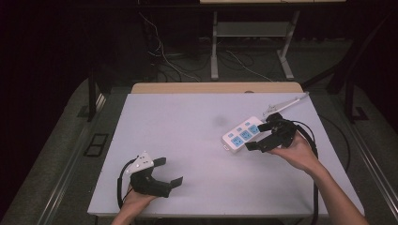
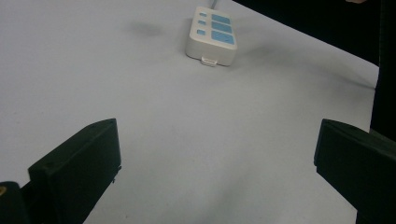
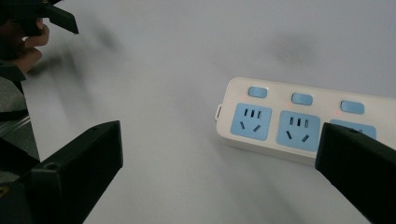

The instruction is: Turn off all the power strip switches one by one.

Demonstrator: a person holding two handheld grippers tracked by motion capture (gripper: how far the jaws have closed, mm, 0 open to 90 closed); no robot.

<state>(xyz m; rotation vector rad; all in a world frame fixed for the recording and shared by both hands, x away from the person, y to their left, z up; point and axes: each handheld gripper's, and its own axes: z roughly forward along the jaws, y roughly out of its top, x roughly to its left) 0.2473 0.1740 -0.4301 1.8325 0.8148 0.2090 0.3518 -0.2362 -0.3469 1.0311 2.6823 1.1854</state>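
Observation:
A white power strip (image 1: 242, 133) with blue sockets and blue switches lies on the right half of the white table (image 1: 187, 136). In the right gripper view the power strip (image 3: 299, 123) shows three sockets, each with a switch above it. My right gripper (image 1: 262, 136) is open, held just right of the strip's near side, one jaw over its edge, nothing between the jaws. My left gripper (image 1: 170, 171) is open near the front left of the table, holding nothing. From the left gripper view the strip (image 2: 211, 36) lies far ahead.
A thin white bracket (image 1: 286, 104) lies at the table's far right corner. The table's wooden back edge (image 1: 216, 87) faces a dark floor with loose cables (image 1: 162, 54) and a metal stand (image 1: 215, 47). Black cables trail from both grippers.

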